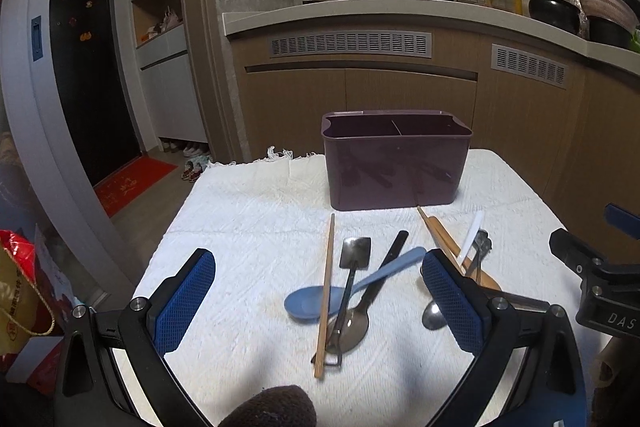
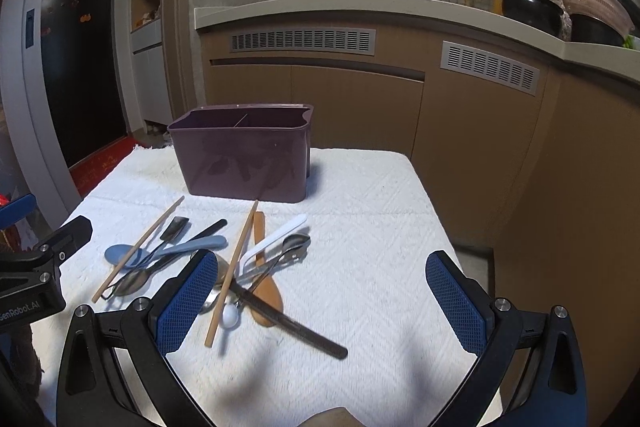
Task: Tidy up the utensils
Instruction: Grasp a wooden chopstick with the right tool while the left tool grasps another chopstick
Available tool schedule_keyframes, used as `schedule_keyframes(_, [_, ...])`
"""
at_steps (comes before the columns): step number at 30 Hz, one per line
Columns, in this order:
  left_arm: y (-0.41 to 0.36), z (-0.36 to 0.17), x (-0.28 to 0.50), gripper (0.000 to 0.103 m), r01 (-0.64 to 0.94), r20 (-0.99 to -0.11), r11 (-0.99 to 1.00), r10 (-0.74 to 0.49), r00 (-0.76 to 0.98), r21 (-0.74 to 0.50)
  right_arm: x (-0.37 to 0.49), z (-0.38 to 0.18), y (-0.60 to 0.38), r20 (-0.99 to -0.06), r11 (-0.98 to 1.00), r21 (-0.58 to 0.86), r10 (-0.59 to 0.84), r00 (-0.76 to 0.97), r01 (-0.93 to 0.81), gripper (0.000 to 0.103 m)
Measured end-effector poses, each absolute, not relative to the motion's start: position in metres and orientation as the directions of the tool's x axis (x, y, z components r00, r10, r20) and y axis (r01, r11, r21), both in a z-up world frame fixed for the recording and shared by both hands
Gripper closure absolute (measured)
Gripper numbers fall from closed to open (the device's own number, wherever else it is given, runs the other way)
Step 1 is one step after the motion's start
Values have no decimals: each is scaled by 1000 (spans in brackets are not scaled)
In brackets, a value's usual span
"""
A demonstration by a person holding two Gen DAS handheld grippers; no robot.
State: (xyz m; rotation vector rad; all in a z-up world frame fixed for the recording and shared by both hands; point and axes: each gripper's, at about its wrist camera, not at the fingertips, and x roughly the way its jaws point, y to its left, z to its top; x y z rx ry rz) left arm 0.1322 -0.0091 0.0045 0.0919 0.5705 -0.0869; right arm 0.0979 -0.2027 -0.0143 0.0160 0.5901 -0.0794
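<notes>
Both grippers, left gripper and right gripper, hang spread, seemingly above scattered utensils.

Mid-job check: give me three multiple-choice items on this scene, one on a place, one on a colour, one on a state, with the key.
1. The utensils lie where, seen from the grippers?
A. inside the organizer box
B. on the white cloth, nearer than the box
C. on the counter

2. The plastic soup spoon in the left pile is
A. red
B. green
C. light blue

3. The left gripper is
A. open, holding nothing
B. shut on a chopstick
C. shut on a spoon

Key: B, the pile lies on the white cloth before the organizer box; C, the soup spoon is blue; A, the left gripper has wide jaws.
</notes>
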Motion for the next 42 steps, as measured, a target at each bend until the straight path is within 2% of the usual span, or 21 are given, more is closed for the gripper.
schedule_keyframes(4, [-2, 3, 151, 0, 141, -574, 990, -99, 813, 28, 119, -15, -202, -578, 998, -19, -64, 814, 65, 0])
schedule_keyframes(9, [13, 6, 167, 0, 141, -567, 989, -95, 818, 38, 145, -19, -193, -596, 998, -61, -57, 801, 25, 1])
schedule_keyframes(12, [27, 10, 176, 0, 125, -561, 992, -90, 823, 25, 162, -24, -187, -617, 998, -67, -38, 786, -5, 9])
schedule_keyframes(15, [43, 11, 182, 0, 82, -554, 996, -55, 831, 23, 182, -34, -178, -669, 998, -46, 9, 743, -54, 27])
schedule_keyframes(20, [69, 3, 187, 0, 24, -563, 1000, -13, 826, 11, 200, -55, -156, -741, 989, -21, 81, 667, -143, 65])
schedule_keyframes(23, [77, -5, 193, 0, 17, -587, 1000, -8, 810, 10, 211, -62, -143, -762, 984, -18, 103, 639, -180, 77])
schedule_keyframes(27, [82, -13, 202, 0, 58, -628, 998, -61, 776, -25, 231, -66, -133, -793, 980, -1, 119, 598, -197, 78])
schedule_keyframes(30, [86, -15, 202, 0, 35, -607, 999, -30, 794, -3, 244, -70, -133, -824, 983, 38, 134, 550, -182, 78])
schedule_keyframes(36, [97, -21, 209, 0, 20, -616, 1000, -24, 787, -14, 252, -85, -130, -858, 990, 22, 91, 505, -141, 79])
schedule_keyframes(40, [90, -25, 211, 0, 55, -636, 998, -50, 770, -13, 249, -88, -127, -870, 989, 24, 94, 484, -149, 98])
schedule_keyframes(42, [83, -28, 211, 0, 86, -653, 996, -74, 754, -14, 244, -87, -129, -865, 987, 18, 94, 492, -157, 98])
